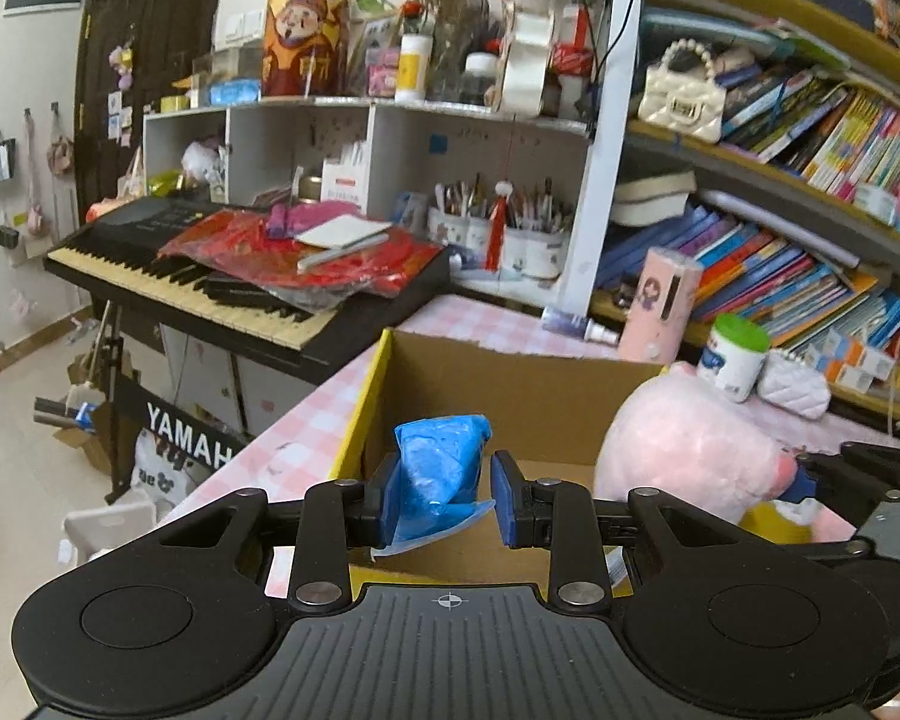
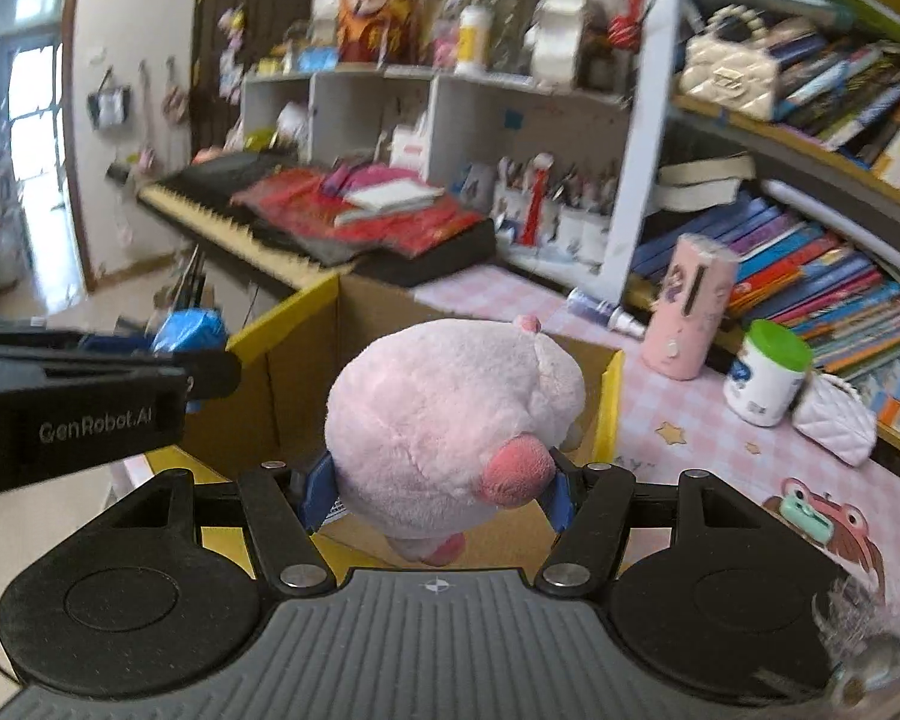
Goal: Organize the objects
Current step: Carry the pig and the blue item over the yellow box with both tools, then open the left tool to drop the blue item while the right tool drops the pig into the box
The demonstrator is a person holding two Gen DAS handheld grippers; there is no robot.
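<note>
My left gripper [image 1: 443, 501] is shut on a crumpled blue plastic packet [image 1: 441, 462], held above the open cardboard box [image 1: 510, 372] with yellow flaps. To its right hangs the pink plush pig [image 1: 684, 450]. In the right wrist view the plush pig [image 2: 444, 414] fills the middle, and my right gripper [image 2: 438, 495] is shut on it, blue pads pressing into both sides. It hangs over the cardboard box [image 2: 306, 354]. My left gripper's body [image 2: 90, 384] reaches in from the left, with the blue packet [image 2: 186, 330] showing past it.
The box stands on a table with a pink checked cloth [image 2: 690, 438]. Behind it stand a pink cylinder [image 2: 693, 312], a green-lidded white jar [image 2: 765, 372], a white quilted purse [image 2: 837, 420] and a spray bottle [image 2: 606, 309]. A keyboard [image 1: 210, 282] is at left, bookshelves at right.
</note>
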